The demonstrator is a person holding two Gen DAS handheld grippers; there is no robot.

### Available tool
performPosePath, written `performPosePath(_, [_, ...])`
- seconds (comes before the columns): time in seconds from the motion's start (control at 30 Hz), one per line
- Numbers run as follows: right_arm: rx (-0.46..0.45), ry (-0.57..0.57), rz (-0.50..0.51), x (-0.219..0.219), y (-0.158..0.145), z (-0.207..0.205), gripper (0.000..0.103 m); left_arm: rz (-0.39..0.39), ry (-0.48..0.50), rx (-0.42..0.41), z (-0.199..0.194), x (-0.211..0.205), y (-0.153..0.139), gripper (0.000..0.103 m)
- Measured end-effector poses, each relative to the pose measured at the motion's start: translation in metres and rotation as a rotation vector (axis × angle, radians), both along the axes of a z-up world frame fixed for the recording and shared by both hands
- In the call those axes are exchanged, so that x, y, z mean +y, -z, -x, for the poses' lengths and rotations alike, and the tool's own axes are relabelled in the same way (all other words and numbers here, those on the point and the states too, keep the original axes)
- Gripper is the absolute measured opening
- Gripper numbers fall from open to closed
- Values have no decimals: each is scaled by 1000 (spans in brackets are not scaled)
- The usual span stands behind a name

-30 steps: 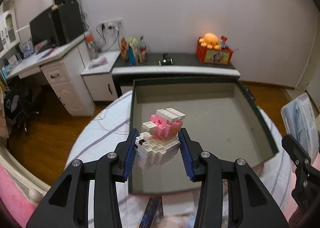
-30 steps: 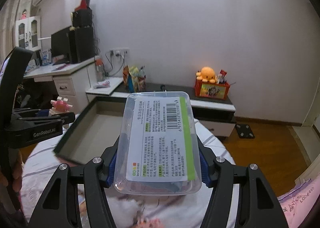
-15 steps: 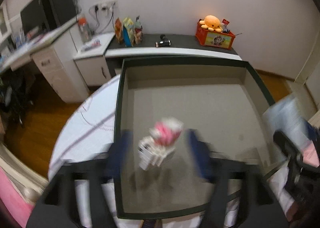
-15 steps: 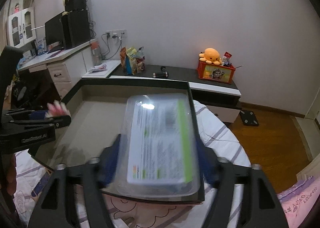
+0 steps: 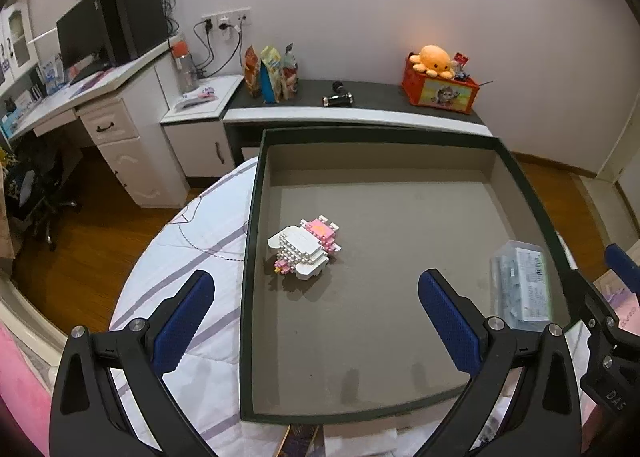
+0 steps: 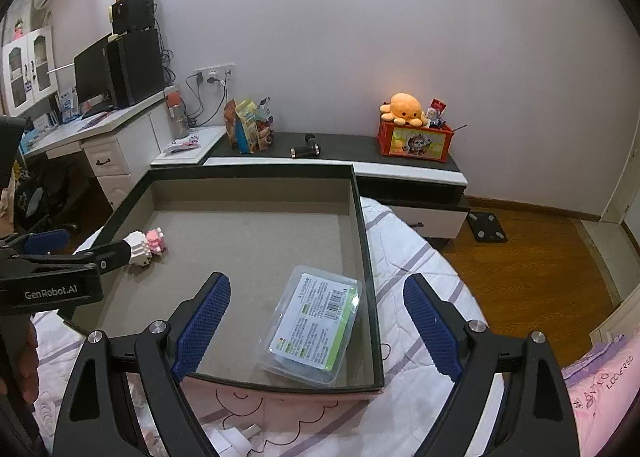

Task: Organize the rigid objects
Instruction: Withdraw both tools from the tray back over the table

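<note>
1. One brick model [image 5: 305, 248], pink and white, lies in the left part of the one tray [image 5: 247, 265], ahead of the left gripper [image 5: 316, 307], whose jaws have just been opening and stand wide apart, holding nothing.
2. One clear plastic box [image 6: 314, 324] lies in the tray's near right corner, under the right gripper [image 6: 316, 321]; its jaws have just spread and clear it.

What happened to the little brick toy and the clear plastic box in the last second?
Both were let go. The left gripper has just opened its jaws, and the brick toy now lies on the tray floor. The right gripper opened too, leaving the plastic box in the tray's near right corner. The tray itself stayed put.
</note>
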State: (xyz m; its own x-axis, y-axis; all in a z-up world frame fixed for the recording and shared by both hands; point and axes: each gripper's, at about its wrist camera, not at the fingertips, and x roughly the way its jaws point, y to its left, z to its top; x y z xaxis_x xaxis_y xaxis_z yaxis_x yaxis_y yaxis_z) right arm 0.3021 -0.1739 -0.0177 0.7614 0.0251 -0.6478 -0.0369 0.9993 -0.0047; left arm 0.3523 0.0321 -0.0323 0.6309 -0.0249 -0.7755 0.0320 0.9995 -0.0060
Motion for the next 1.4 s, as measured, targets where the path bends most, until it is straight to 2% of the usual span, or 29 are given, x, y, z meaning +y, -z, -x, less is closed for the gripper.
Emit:
performPosePath(0.1, [-27,3,19,1,-9,11,90,-15,-6,-35,13,0,-12,103])
performPosePath(0.2, [-57,4,26,2,-22,26,90,16,2,-61,29,2,-27,103])
performPosePath(0.3, [-91,8,31,3,-37,49,90,2,-7,-105,51,4,-41,103])
performPosePath(0.67, [-213,-9,62,12,-72,159,90,6,-36,-257,177,25,-77,103])
performPosePath(0.77, [-248,-18,67,15,-76,195,90,-14,-49,-299,213,28,-81,103])
performPosePath(0.97, [-285,-30,52,17,-74,252,91,-40,-53,-363,276,28,-82,103])
performPosePath(1.07, [-301,-22,35,16,-65,274,103,-37,-62,-382,302,27,-76,103])
performPosePath(1.13, [-306,-7,27,16,-57,285,103,-39,-69,-396,317,26,-71,103])
performPosePath(1.4, [-293,0,-7,10,-45,305,103,-31,-34,-374,341,14,-54,103])
